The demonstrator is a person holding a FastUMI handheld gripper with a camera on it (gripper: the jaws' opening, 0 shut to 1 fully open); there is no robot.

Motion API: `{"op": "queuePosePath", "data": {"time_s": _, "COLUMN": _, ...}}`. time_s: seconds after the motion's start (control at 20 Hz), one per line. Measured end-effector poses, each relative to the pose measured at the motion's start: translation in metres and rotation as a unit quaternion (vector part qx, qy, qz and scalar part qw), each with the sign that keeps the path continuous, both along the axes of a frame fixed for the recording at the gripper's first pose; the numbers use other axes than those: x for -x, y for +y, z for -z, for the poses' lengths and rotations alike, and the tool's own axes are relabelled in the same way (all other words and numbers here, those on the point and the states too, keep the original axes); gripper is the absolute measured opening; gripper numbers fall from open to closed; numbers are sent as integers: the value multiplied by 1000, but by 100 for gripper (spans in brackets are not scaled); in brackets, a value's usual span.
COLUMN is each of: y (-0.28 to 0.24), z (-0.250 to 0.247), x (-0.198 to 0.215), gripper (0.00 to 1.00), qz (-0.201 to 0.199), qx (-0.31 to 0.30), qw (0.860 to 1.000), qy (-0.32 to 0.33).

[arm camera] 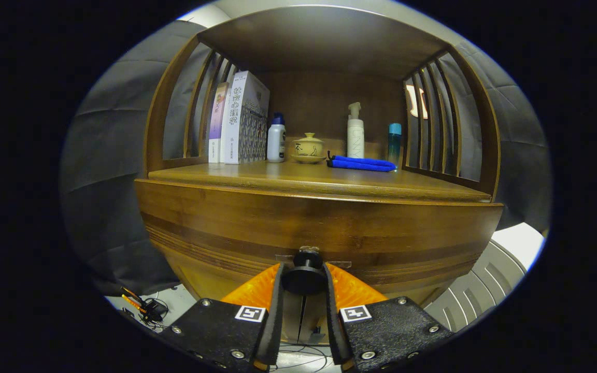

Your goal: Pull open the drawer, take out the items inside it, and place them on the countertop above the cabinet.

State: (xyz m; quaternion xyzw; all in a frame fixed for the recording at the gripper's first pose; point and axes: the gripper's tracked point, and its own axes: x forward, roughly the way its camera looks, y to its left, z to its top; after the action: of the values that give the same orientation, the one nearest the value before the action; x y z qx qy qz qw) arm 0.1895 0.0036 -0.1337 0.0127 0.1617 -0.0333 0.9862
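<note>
The drawer front hides whatever lies inside from me. My tongs point level at it, both orange fingers clamped on its black knob below the counter.
</note>
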Motion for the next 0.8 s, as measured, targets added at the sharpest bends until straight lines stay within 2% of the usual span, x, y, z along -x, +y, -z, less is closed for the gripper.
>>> {"op": "queuePosePath", "data": {"time_s": 0.8, "y": 0, "z": -1, "x": 0, "gripper": 38, "qz": -11, "qx": 22, "qw": 1000, "qy": 14}}
